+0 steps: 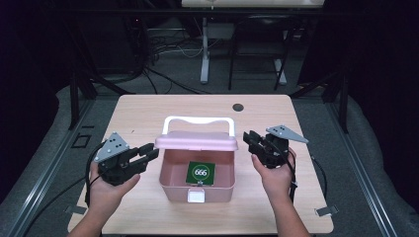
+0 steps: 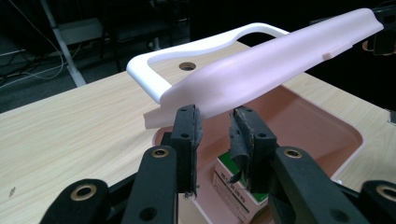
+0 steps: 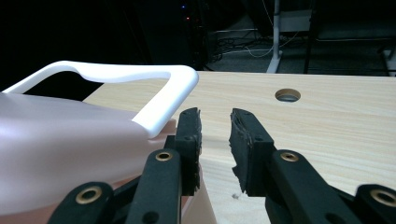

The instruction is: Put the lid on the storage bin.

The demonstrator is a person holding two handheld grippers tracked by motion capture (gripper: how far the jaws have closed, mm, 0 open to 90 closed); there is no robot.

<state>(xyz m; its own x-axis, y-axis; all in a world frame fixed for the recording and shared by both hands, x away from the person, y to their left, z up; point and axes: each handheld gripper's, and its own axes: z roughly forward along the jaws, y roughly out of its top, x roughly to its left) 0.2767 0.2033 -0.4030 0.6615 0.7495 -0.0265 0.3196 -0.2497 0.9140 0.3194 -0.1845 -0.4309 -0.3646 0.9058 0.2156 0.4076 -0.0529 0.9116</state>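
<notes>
A pink box (image 1: 173, 190) stands in the middle of the table with its pink lid (image 1: 196, 140) raised and a white handle (image 1: 197, 120) behind it. Inside lies a green pack (image 1: 201, 173) marked 666. My left gripper (image 1: 150, 153) is at the lid's left end, open, with nothing between its fingers. In the left gripper view the gripper (image 2: 215, 114) points under the lid (image 2: 261, 70), over the pack (image 2: 222, 179). My right gripper (image 1: 251, 140) is open at the lid's right end. In the right gripper view it (image 3: 215, 116) sits beside the handle's corner (image 3: 163, 107) and the lid (image 3: 60, 149).
A white latch (image 1: 197, 196) is on the box's front wall. A round hole (image 1: 238, 107) is set in the wooden table (image 1: 148, 113) at the back. Bare wood lies behind and on both sides of the box. Cables and stand legs are on the floor beyond.
</notes>
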